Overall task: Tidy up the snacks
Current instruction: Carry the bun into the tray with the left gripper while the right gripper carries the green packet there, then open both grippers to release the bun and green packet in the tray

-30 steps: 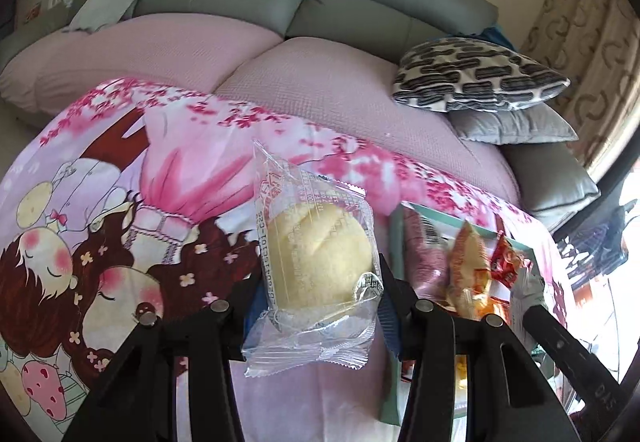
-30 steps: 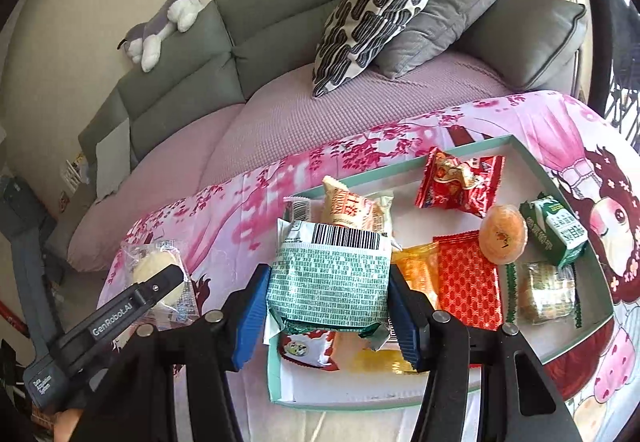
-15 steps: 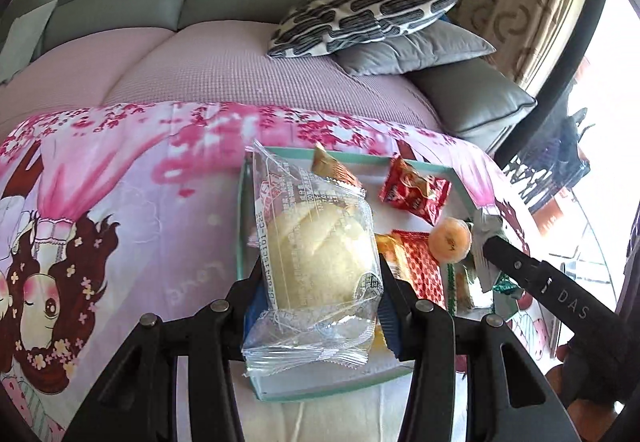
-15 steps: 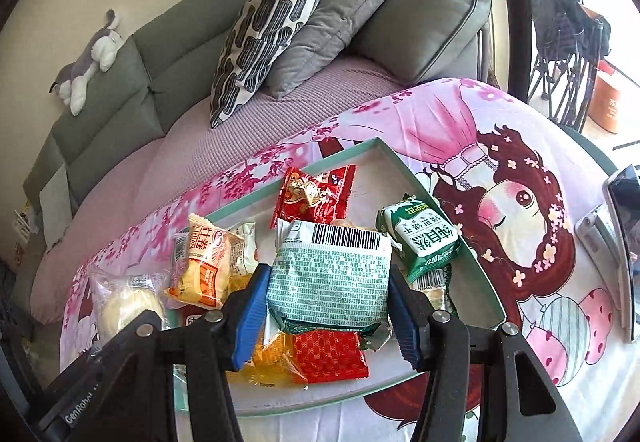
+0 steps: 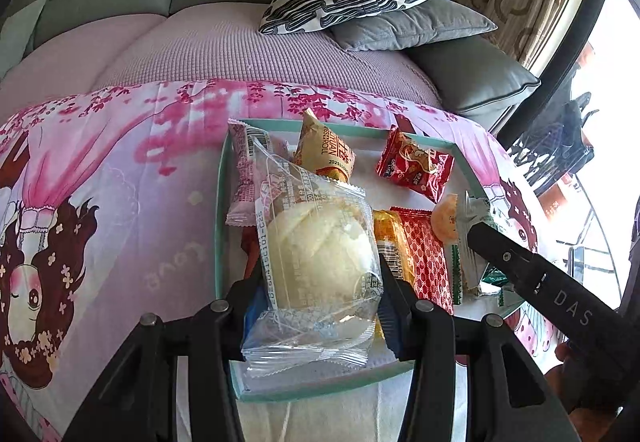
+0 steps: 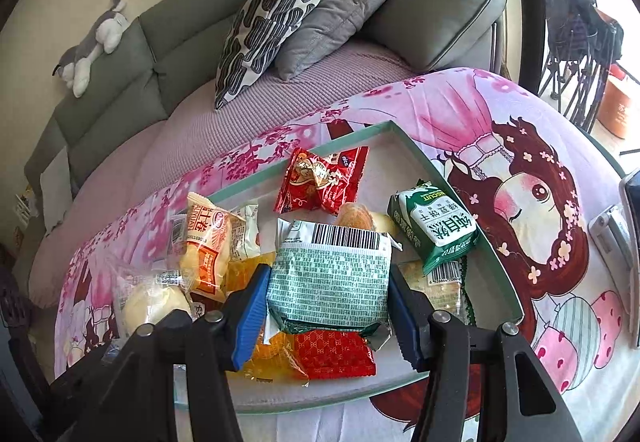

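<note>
My left gripper (image 5: 318, 306) is shut on a clear-wrapped pale bun (image 5: 320, 262) and holds it above the near left part of the teal-rimmed tray (image 5: 219, 209). The bun also shows in the right wrist view (image 6: 154, 302). My right gripper (image 6: 328, 318) is shut on a green-and-white snack packet (image 6: 330, 282), held above the tray (image 6: 416, 149). In the tray lie a red candy packet (image 6: 322, 181), a green biscuit packet (image 6: 436, 226), a yellow roll packet (image 6: 206, 246), a red patterned sachet (image 6: 334, 358) and an orange sachet (image 6: 272, 358).
The tray sits on a table with a pink cartoon cloth (image 6: 532, 197). Behind it is a grey sofa (image 6: 120, 53) with a patterned pillow (image 6: 272, 13) and a plush toy (image 6: 90, 41). A phone (image 6: 632, 242) lies at the cloth's right edge.
Both grippers have swung right with their packets. The left one now holds the bun over the tray instead of over the bare cloth; the right one is further over the tray's middle.
</note>
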The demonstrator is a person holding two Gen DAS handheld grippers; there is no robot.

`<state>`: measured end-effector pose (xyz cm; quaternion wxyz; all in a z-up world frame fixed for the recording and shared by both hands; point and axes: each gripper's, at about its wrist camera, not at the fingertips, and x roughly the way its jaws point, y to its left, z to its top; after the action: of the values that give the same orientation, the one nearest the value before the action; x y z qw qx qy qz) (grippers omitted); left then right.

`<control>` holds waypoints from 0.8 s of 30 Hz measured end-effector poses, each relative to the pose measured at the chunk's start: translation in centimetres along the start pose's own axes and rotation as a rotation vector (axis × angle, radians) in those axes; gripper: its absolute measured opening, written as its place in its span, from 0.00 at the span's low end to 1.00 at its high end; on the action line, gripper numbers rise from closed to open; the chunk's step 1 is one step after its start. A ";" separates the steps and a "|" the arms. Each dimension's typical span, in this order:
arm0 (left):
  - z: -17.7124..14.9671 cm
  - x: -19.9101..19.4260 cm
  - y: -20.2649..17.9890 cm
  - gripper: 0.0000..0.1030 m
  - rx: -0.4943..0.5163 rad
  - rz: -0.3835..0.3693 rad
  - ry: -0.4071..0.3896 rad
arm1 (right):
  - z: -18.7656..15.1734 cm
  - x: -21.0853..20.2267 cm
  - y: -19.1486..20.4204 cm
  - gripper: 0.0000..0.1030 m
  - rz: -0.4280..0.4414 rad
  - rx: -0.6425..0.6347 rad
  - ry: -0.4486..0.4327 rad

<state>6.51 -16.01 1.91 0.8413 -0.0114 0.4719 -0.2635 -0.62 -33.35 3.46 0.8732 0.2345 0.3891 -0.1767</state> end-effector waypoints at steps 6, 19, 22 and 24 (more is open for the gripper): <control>-0.4 1.7 0.2 0.48 -0.013 -0.003 0.049 | -0.6 2.0 0.4 0.58 -0.005 -0.026 0.050; -0.1 0.2 0.4 0.68 -0.005 0.057 0.027 | -1.0 2.6 0.8 0.66 -0.046 -0.053 0.085; -0.1 -0.5 0.6 0.72 -0.007 0.077 0.019 | -1.0 2.2 0.9 0.73 -0.054 -0.057 0.081; -0.1 -1.1 0.8 0.75 -0.012 0.081 0.009 | -1.0 1.9 1.0 0.74 -0.050 -0.059 0.078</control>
<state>6.30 -14.82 2.55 0.8491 0.0038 0.4773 -0.2262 0.48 -32.17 1.72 0.8592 0.2055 0.4335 -0.1779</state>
